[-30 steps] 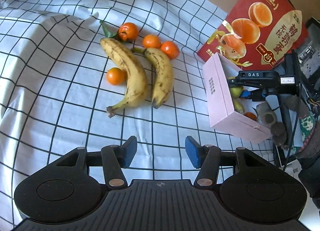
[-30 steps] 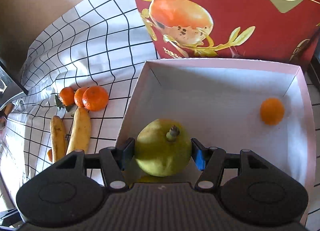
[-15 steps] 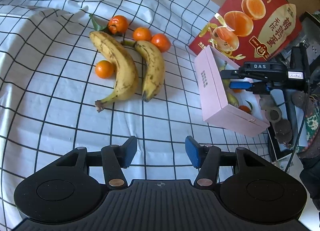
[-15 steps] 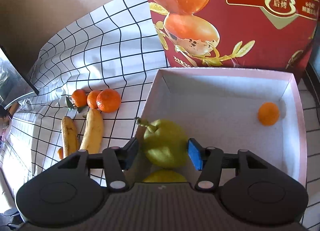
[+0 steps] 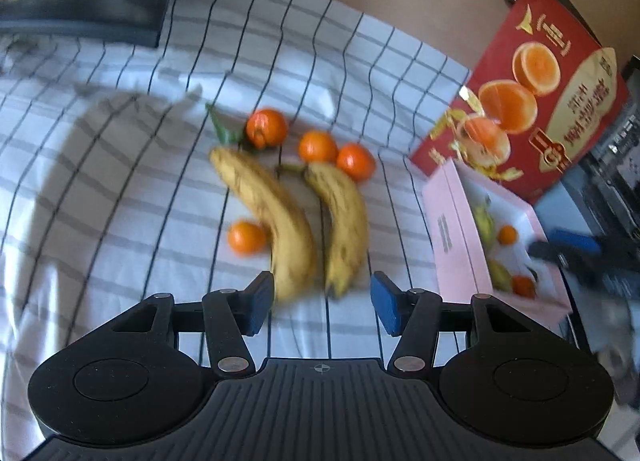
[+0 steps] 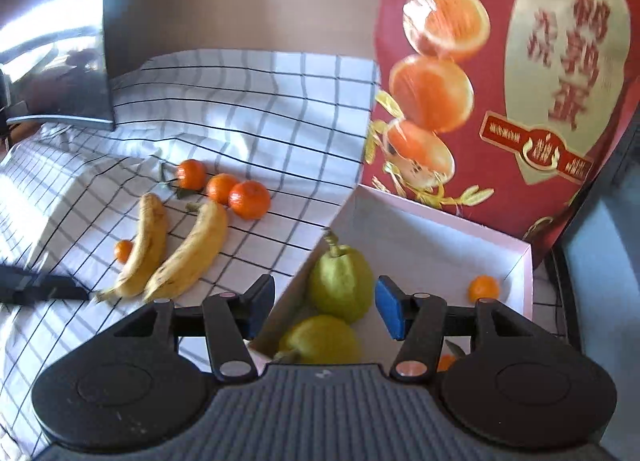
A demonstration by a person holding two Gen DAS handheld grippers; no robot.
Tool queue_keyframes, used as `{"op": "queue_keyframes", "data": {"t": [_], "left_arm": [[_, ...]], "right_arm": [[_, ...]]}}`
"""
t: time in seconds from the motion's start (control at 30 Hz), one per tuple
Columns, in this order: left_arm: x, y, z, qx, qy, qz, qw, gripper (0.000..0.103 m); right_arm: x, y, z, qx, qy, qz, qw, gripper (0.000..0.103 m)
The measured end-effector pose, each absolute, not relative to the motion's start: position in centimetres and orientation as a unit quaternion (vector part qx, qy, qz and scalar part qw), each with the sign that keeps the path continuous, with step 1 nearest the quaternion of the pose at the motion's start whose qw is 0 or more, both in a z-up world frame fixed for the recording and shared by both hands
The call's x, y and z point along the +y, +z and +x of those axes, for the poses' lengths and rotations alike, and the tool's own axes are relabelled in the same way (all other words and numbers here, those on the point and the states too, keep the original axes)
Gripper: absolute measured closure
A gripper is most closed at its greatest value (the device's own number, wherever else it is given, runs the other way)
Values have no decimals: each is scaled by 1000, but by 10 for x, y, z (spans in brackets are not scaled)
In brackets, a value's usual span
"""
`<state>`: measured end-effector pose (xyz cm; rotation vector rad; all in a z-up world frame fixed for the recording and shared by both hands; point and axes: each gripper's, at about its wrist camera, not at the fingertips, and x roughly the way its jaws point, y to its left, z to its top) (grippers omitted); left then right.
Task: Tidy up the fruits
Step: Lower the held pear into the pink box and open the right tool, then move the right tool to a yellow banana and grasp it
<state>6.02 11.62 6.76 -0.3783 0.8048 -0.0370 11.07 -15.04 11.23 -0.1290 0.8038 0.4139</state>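
Two bananas [image 5: 280,221] [image 5: 344,221] lie side by side on the checked cloth, with several tangerines [image 5: 318,146] around them. My left gripper [image 5: 322,303] is open and empty just short of the bananas' near tips. The pink box [image 6: 432,249] holds two green pears [image 6: 340,281] [image 6: 320,339] and tangerines [image 6: 484,287]. My right gripper [image 6: 324,309] is open and empty above the box's near corner, the upper pear lying free between the jaws. The box [image 5: 452,229] also shows in the left wrist view, with the right gripper [image 5: 576,249] over it.
A tall red food carton [image 6: 500,81] stands right behind the pink box. A dark monitor [image 6: 60,61] stands at the cloth's far left edge. Dark equipment [image 5: 616,165] sits to the right of the box. The left gripper's tip [image 6: 40,287] enters the right wrist view by the bananas.
My right gripper opened and let the pear drop into the box, then pulled back and up. My left gripper moved forward toward the bananas, staying open.
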Motion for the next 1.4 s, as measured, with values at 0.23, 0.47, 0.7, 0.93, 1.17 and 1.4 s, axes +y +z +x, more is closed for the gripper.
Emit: {"op": "queue_keyframes", "data": {"t": [0.23, 0.47, 0.7, 0.93, 1.17, 1.4], "left_arm": [[128, 68, 103, 380, 20, -186, 906, 46], [122, 50, 142, 425, 29, -167, 889, 50], [106, 48, 154, 436, 42, -118, 891, 50], [144, 61, 126, 390, 45, -186, 901, 54], [186, 53, 73, 379, 61, -225, 896, 54], [207, 41, 19, 385, 50, -250, 887, 54]], "right_arm": [[-136, 130, 72, 361, 221, -94, 901, 44], [-129, 113, 38, 374, 216, -103, 896, 43], [-129, 97, 20, 390, 210, -107, 890, 43], [-133, 92, 13, 401, 212, -94, 886, 43], [-106, 107, 44, 395, 256, -57, 881, 43], [-24, 101, 121, 439, 329, -26, 836, 55]]}}
